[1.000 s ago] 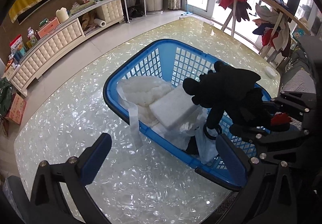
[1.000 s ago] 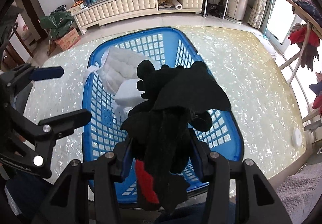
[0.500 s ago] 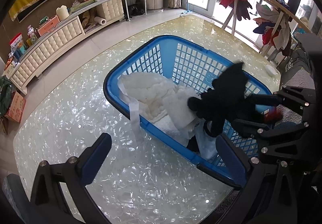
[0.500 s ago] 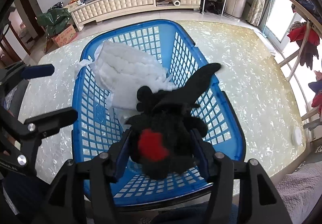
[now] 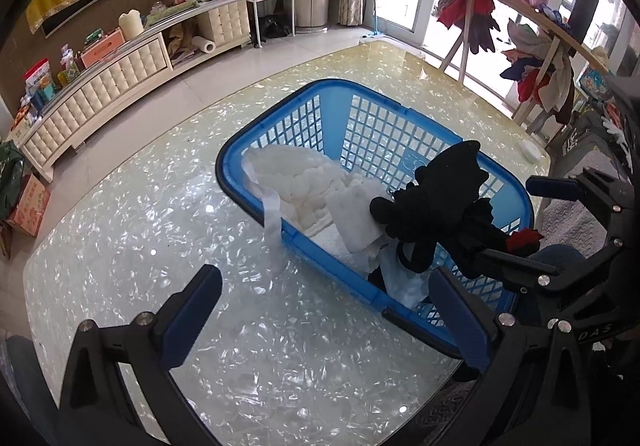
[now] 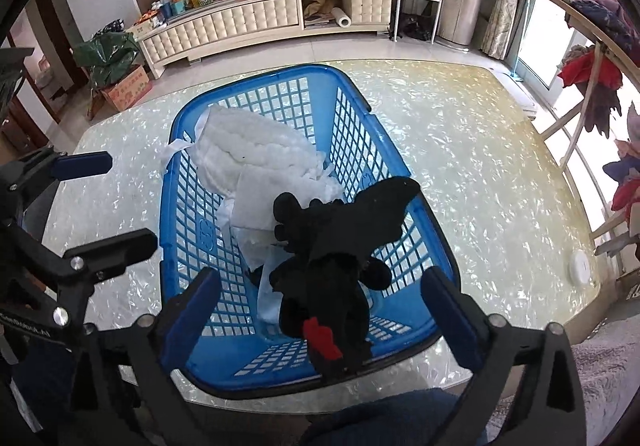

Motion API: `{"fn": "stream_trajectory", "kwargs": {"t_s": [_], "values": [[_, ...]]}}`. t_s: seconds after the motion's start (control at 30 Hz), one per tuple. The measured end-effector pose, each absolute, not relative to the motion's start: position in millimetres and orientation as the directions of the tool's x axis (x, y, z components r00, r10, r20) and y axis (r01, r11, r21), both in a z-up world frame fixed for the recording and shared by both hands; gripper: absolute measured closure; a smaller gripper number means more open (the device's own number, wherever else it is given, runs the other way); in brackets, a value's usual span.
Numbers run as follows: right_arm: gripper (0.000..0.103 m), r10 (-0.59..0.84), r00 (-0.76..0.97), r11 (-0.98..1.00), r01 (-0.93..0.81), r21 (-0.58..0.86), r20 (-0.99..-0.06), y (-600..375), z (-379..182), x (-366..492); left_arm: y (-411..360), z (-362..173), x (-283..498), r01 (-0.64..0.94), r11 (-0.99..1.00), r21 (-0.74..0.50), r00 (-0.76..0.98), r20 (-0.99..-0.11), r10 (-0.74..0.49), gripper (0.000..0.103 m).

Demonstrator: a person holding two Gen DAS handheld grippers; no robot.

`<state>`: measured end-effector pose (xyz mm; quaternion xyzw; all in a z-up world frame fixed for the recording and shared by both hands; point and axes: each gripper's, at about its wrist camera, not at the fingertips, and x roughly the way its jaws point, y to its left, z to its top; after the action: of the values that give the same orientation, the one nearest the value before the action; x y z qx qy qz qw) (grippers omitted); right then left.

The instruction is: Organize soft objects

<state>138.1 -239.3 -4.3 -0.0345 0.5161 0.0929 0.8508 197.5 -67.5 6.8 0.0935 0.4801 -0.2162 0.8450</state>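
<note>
One black plush toy (image 6: 340,246), red-tipped tail

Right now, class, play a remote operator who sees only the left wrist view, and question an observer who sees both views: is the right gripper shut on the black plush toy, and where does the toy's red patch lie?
Operator: My view shows the right gripper only from the side. Is it shut on the black plush toy?
Observer: No. In the right wrist view the right gripper is open, and both its blue pads stand clear of the black plush toy.
Operator: Where is the toy's red patch?
Observer: The red patch is at the toy's near end and appears to lie just inside the near rim of the blue plastic lattice basket.
</note>
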Motion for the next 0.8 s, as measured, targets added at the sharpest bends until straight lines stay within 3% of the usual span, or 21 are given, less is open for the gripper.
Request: {"fn": "stream_trajectory", "kwargs": {"t_s": [0.37, 0.8], "values": [[0.001, 0.117, 0.503, 0.984, -0.173, 0.032, -0.856, -229, 0, 117, -39, 6, 169, 0.380, 0.920, -0.093, 0.501, -0.816, -0.289, 0.000], [0.001, 0.144, 0.700, 0.980, -0.198, 0.003, -0.699, -191, 41, 81, 15, 50, 103, 0.269, 0.956, -0.114, 0.711, -0.647, -0.277, 0.000]]}}
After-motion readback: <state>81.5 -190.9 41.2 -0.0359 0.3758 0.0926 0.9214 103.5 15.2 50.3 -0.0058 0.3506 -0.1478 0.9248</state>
